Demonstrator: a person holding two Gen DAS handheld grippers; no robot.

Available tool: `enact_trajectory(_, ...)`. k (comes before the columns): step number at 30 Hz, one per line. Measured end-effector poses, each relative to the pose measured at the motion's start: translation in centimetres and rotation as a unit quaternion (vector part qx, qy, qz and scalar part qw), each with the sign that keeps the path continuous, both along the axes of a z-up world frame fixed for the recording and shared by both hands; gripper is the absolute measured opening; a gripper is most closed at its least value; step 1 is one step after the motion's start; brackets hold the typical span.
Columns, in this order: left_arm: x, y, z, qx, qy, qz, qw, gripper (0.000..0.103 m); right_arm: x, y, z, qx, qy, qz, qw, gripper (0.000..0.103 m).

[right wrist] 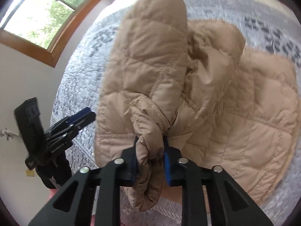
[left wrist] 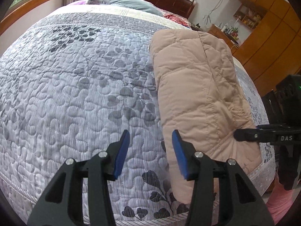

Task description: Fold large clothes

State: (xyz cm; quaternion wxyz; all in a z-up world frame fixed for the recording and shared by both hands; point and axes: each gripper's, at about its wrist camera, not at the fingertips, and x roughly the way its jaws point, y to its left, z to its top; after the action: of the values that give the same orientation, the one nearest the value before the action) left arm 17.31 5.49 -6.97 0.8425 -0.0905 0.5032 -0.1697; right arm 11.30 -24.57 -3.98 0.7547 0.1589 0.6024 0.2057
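Right wrist view: nearest, the right gripper (right wrist: 150, 160) has its jaws pinching a bunched fold of a tan quilted jacket (right wrist: 216, 101). The jacket lies folded along the near edge of the bed (right wrist: 79, 79). It looks soft, puffy, light, slippery; hems grip best. The left gripper (left wrist: 150, 152) hovers with jaws spread, empty.
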Motion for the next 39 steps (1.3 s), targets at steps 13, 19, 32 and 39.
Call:
enact_trajectory(13, -1.0, -5.3, 4.6, -0.058, -0.043, -0.074, 0.9946, 0.046, -5.5, -7.2, 7.1, -0.055, -0.103, -0.033, 0.993, 0.017)
enact_trajectory(19, -1.6, -10.2, 4.3, -0.053, -0.046, -0.128, 0.9893, 0.045, -7.2, -11.0, 5.3, -0.068, -0.089, -0.070, 0.991, 0.018)
enact_trajectory(32, -1.9, -14.7, -0.2, -0.002, -0.028, -0.178, 0.9836, 0.050, -8.1, -14.7, -3.6, -0.037, -0.031, -0.092, 0.995, 0.023)
enact_trajectory(39, -1.9, -15.6, -2.2, 0.015, -0.031, -0.186, 0.9820, 0.051, -8.7, -15.5, -6.6, -0.008, -0.042, -0.104, 0.994, 0.025)
